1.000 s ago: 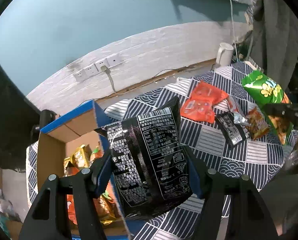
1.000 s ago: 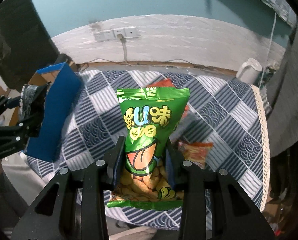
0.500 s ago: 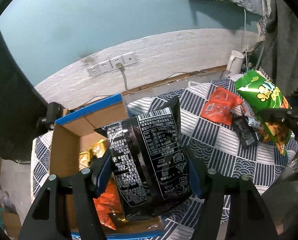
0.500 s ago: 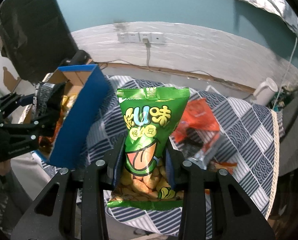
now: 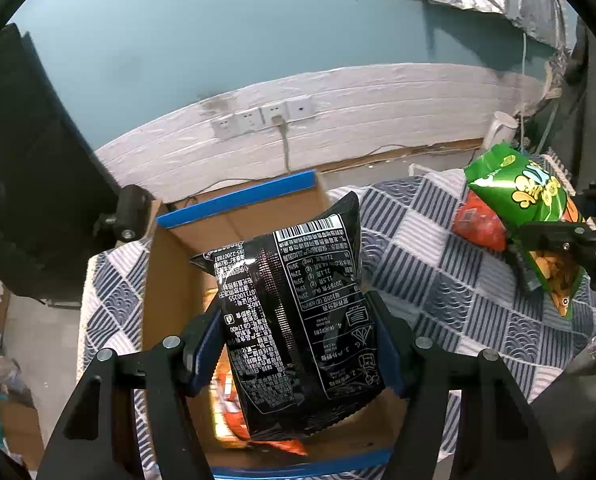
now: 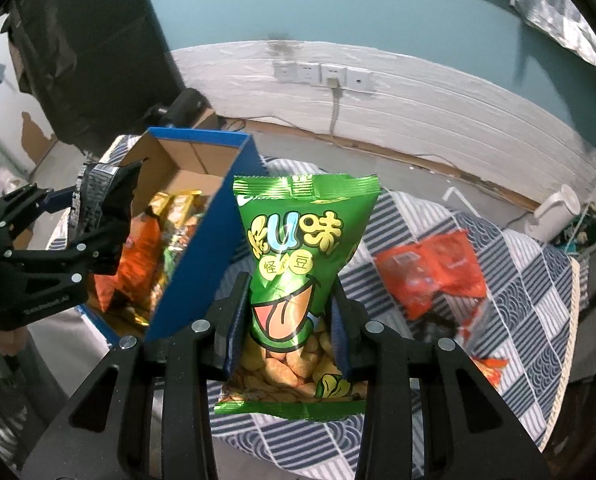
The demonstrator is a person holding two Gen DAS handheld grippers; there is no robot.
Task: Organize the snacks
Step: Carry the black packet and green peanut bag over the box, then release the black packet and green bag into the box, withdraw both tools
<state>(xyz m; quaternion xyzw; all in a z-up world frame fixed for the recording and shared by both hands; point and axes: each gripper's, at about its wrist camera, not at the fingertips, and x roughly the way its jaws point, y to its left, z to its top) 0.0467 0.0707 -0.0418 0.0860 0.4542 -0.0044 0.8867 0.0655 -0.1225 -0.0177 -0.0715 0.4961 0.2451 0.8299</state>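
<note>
My left gripper [image 5: 298, 344] is shut on a black snack bag [image 5: 298, 320] with white print, held above the open cardboard box [image 5: 234, 220] with blue edges. Orange and yellow packets [image 5: 234, 412] lie inside the box. My right gripper [image 6: 286, 328] is shut on a green bag of beans [image 6: 298, 248], hanging over the checked cloth just right of the box's blue wall [image 6: 206, 252]. In the right wrist view the left gripper [image 6: 78, 236] with its black bag hovers over the box. The green bag [image 5: 525, 208] also shows at the right of the left wrist view.
A blue and white checked cloth [image 6: 509, 308] covers the table. A red packet [image 6: 433, 268] and darker packets lie on it to the right. A white kettle [image 6: 553, 212] stands at the far right edge. Wall sockets [image 6: 321, 74] with a cable sit behind.
Both grippers have carried their bags leftward. The black bag now hangs over the box's opening, and the green bag has come up beside the box's blue wall.
</note>
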